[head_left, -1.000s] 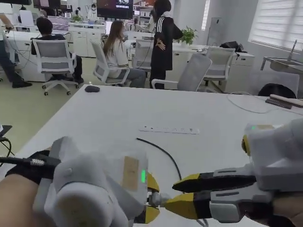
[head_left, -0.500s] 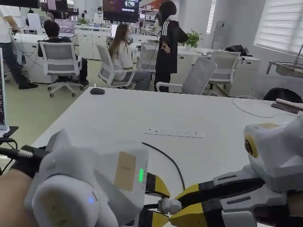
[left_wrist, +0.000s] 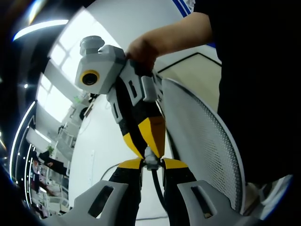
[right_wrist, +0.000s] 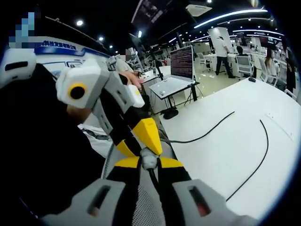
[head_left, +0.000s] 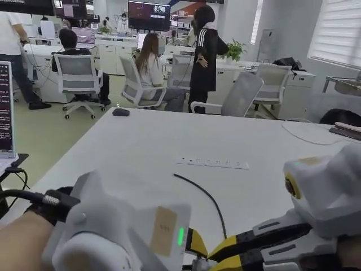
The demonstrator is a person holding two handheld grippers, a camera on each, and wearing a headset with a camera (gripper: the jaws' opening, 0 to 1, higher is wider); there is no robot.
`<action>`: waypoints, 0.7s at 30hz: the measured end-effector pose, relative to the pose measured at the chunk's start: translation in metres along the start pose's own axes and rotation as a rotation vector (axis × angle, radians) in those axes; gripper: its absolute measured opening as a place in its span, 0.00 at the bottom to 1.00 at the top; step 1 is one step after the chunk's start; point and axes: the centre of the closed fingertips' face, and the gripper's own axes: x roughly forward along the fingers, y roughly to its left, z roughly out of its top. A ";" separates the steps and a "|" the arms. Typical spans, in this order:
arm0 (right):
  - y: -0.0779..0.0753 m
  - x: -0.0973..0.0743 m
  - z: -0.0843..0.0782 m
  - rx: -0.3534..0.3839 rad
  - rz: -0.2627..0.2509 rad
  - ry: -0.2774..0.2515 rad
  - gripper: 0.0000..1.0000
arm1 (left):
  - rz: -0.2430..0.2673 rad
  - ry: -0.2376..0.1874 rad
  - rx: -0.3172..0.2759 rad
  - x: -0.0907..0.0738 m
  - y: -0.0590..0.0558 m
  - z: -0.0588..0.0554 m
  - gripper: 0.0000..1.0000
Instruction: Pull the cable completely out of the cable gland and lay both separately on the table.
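Left tongs [left_wrist: 151,165] and right tongs [right_wrist: 148,165] meet tip to tip at the near edge of the tabletop [head_left: 169,135], both pinched narrow on 1 white cable gland [left_wrist: 150,159]. 1 black cable [head_left: 206,195] curves from there across the tabletop toward 1 far power strip [head_left: 211,163].

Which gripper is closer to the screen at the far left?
Left. The left gripper sits low on the side of the screen; the right gripper comes in from the far right. Both pinch the gland.

Open-plan office, desks [head_left: 115,53], swivel chairs [head_left: 79,76], wall screen [head_left: 148,14]
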 end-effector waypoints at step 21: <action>-0.007 0.010 -0.006 -0.103 -0.148 0.078 0.12 | -0.072 -0.009 -0.153 0.005 0.001 -0.015 0.16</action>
